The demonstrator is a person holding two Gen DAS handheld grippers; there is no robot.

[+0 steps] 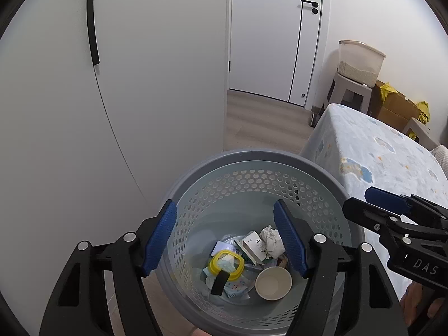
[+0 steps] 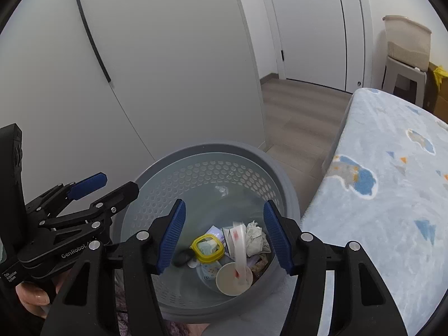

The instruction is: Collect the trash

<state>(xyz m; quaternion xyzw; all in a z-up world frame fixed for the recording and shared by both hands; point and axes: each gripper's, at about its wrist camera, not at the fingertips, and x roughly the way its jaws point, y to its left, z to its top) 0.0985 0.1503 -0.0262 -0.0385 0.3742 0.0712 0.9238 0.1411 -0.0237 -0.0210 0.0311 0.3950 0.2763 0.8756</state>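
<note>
Holding trash — grey basket (image 1: 252,155) (paper cup (image 1: 273,282), yellow ring (image 1: 214,266), crumpled paper (image 1: 270,240)).

Both your wrist views are evenly lit, soft and diffuse, with no hard shadows or glare. Fisheye distortion is strong: the door (image 1: 275,36) edges bow and dark vignette fills the corners. Focus is sharp, except a white strip (image 2: 240,254) above the bin (image 2: 282,173), smeared by motion blur.

Floor (image 1: 252,117) (wood-look) bears bin (image 1: 252,156).
</note>
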